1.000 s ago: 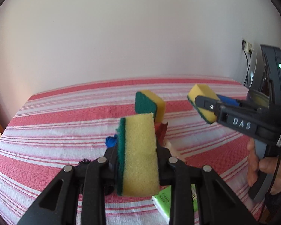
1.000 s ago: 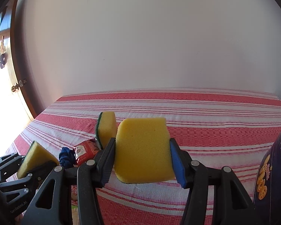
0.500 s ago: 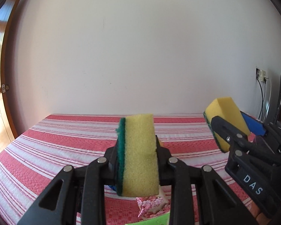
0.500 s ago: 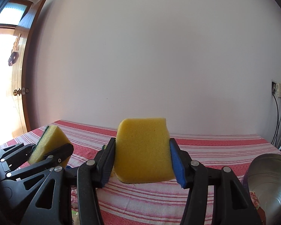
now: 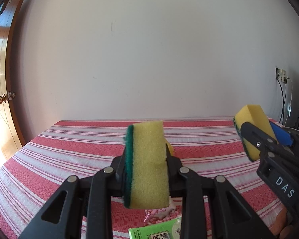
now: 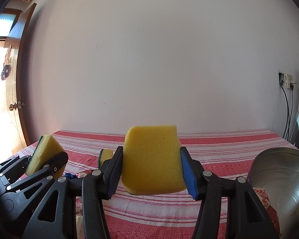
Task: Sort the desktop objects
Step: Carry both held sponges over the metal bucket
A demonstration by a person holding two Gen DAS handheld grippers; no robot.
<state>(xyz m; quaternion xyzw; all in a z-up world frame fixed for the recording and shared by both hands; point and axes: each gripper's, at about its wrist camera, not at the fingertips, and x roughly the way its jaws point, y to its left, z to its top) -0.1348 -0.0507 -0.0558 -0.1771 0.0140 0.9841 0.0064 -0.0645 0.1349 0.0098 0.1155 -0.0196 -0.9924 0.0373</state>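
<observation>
- Three sponges show: one in each hand-held gripper, and a third (image 6: 105, 155) lying on the striped table (image 5: 69, 149) beyond them.
- The left hand-held gripper (image 5: 147, 169) is clamped on a yellow sponge with a green scouring side (image 5: 147, 165), held upright above the table.
- The right hand-held gripper (image 6: 151, 165) grips one yellow sponge (image 6: 151, 159) between a black and a blue pad.
- One metal bucket (image 6: 279, 177) sits at the right.
- One green packet (image 5: 157, 232) and one pink packet (image 5: 161, 214) lie near the table's front edge.

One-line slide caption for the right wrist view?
Right tool grips a yellow sponge above the striped cloth, metal bucket alongside.
</observation>
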